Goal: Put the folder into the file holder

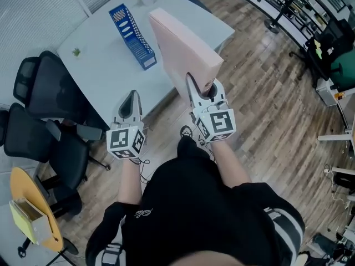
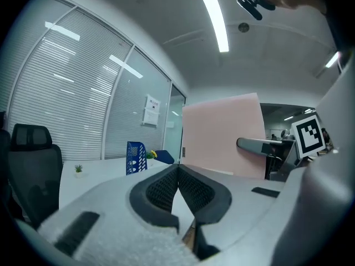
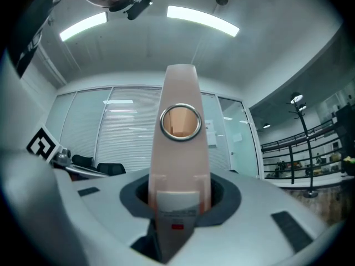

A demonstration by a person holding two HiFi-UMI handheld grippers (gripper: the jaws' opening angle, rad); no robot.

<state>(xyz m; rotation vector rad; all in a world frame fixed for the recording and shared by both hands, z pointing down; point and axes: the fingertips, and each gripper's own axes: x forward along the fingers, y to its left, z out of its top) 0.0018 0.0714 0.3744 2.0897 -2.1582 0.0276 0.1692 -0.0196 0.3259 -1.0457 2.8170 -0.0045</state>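
Right fingers point(image 3: 224, 198) clamping folder point(image 3: 178, 165), left gripper point(image 2: 178, 170) closed

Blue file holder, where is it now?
The file holder sits upper left in the head view, on the white table, left of the pink folder.

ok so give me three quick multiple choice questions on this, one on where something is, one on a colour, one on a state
1. Where does the blue file holder stand?
A on the white table
B on the floor
C on a chair

2. What colour is the folder?
A green
B pink
C black

3. What is the right gripper doing?
A open and empty
B shut on the file holder
C shut on the folder

Answers: 1 A, the head view shows it on the tabletop; 2 B, its cover is pale pink in every view; 3 C, the right gripper view shows its jaws clamped on the folder's spine.
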